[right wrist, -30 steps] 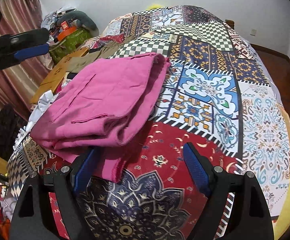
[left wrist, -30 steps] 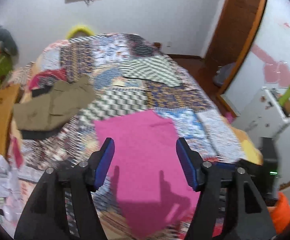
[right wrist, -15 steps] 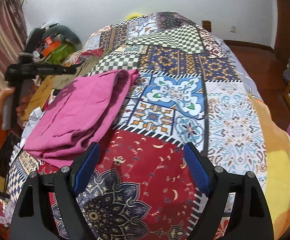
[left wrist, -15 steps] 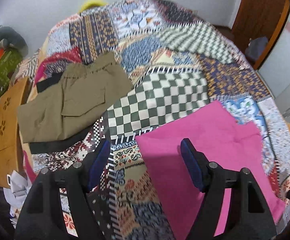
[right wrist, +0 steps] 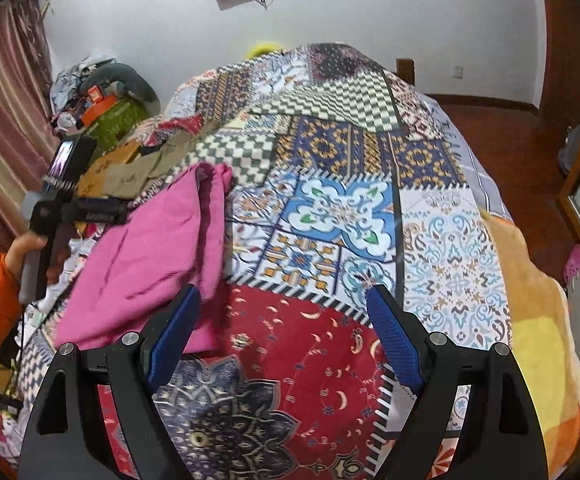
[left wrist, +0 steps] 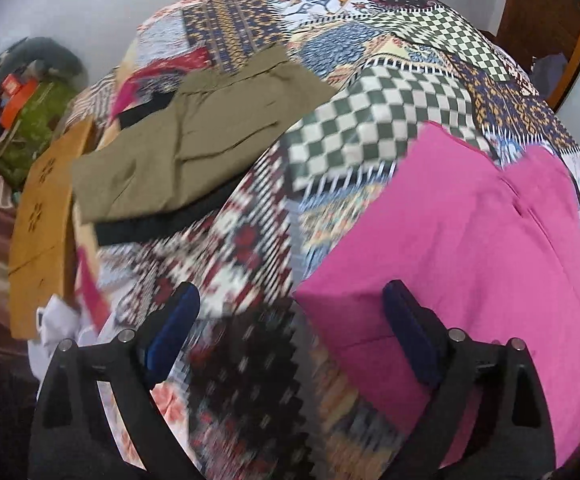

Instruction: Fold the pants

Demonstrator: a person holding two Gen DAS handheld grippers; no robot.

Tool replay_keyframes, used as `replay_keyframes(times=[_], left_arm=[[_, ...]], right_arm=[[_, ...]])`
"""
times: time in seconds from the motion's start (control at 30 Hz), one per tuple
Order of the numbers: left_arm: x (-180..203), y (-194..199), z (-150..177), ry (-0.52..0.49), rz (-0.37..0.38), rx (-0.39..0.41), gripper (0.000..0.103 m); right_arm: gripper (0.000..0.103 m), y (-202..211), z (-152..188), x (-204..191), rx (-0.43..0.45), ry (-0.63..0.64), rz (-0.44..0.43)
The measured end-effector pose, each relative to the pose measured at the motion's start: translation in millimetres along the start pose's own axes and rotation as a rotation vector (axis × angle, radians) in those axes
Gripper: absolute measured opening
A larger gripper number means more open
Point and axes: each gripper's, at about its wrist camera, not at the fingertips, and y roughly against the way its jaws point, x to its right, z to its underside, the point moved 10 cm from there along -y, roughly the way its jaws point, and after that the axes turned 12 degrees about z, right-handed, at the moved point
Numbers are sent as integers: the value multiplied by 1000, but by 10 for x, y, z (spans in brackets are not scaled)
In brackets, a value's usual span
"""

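Folded pink pants (left wrist: 469,248) lie flat on the patchwork bed cover (left wrist: 250,240); they also show in the right wrist view (right wrist: 150,256) at the left. My left gripper (left wrist: 290,336) is open and empty, hovering above the cover just left of the pink pants' near corner. My right gripper (right wrist: 282,340) is open and empty above the red patch, right of the pink pants. The left gripper's body (right wrist: 66,208) and the hand holding it show at the left of the right wrist view.
Folded olive-green pants (left wrist: 194,144) lie on a dark garment farther back on the bed's left side. A brown cardboard box (left wrist: 42,232) and a pile of clutter (left wrist: 22,112) stand beside the bed at the left. A wooden door (right wrist: 569,60) is at the right.
My left gripper has swung left and down, so the pink pants now sit to its right. My right gripper has pulled back from the pink pants.
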Motion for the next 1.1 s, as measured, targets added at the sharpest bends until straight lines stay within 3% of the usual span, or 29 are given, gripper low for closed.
replay_keyframes(times=[0.27,0.4,0.53,0.63,0.73,0.8,0.9,1.0,1.1], left_arm=[[35,379,706,26,48,-4,94],[179,504,896,21,82,16,94],[278,718,909,-1,80,80,94],[310,951,812,27,127,160,93],[410,1160,682,14,161,239,88],[528,1221,620,-5,195,269,76],[689,1123,590,-23,242,248,59],[761,923,664,-33,251,196,55],[689,675,805,-35,202,152,55]], right_arm=[[83,65,23,-274,15,32,-32],[83,41,79,-397,6,58,-41],[83,18,140,-521,-4,71,-60],[83,13,170,-602,-10,78,-68],[83,43,157,-712,6,95,-85],[82,67,122,-818,24,117,-102],[71,83,85,-969,39,148,-127],[57,28,97,-1092,25,166,-157],[52,-134,214,-1172,-29,192,-165]])
